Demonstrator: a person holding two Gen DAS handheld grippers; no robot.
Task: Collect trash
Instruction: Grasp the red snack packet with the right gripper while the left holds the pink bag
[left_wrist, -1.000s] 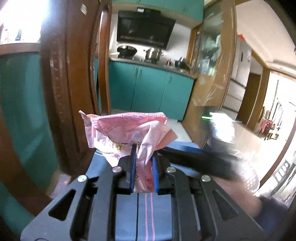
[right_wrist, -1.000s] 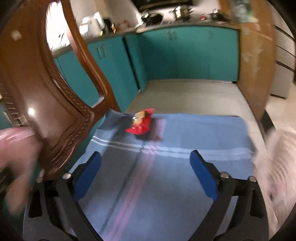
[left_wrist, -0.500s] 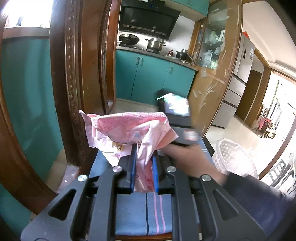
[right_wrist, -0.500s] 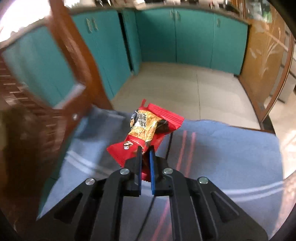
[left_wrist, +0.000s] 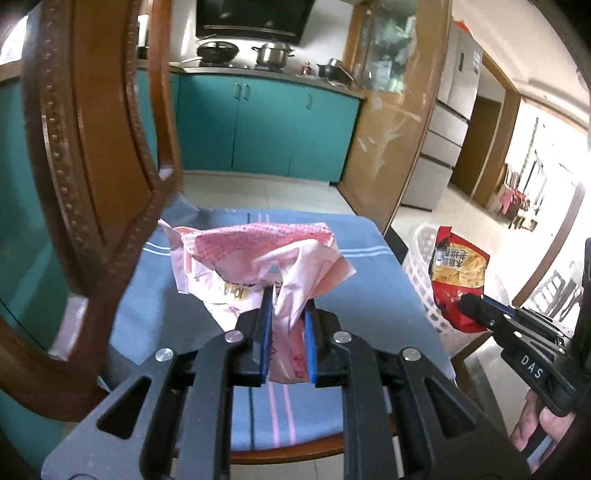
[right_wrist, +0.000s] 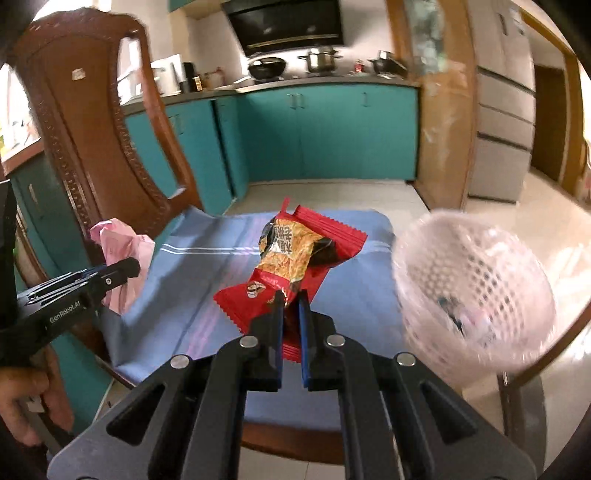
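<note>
My left gripper (left_wrist: 287, 299) is shut on a crumpled pink wrapper (left_wrist: 255, 258) and holds it above the blue chair cushion (left_wrist: 369, 288). My right gripper (right_wrist: 291, 301) is shut on a red snack packet (right_wrist: 291, 254), lifted above the cushion (right_wrist: 207, 280). In the left wrist view the red packet (left_wrist: 456, 273) hangs in the right gripper (left_wrist: 467, 301) in front of the white mesh basket (left_wrist: 421, 254). In the right wrist view the basket (right_wrist: 476, 295) is to the right of the packet, blurred, with some scraps inside. The pink wrapper (right_wrist: 123, 254) and left gripper (right_wrist: 125, 267) show at the left.
The carved wooden chair back (left_wrist: 92, 155) rises at the left of the cushion. Teal kitchen cabinets (left_wrist: 266, 125) line the far wall, with a wooden partition (left_wrist: 391, 140) to the right. Tiled floor (right_wrist: 332, 195) lies beyond the chair.
The right gripper closed on the red packet and lifted it off the cushion toward the basket on the right. The left gripper still holds the pink wrapper and has drawn back a little.
</note>
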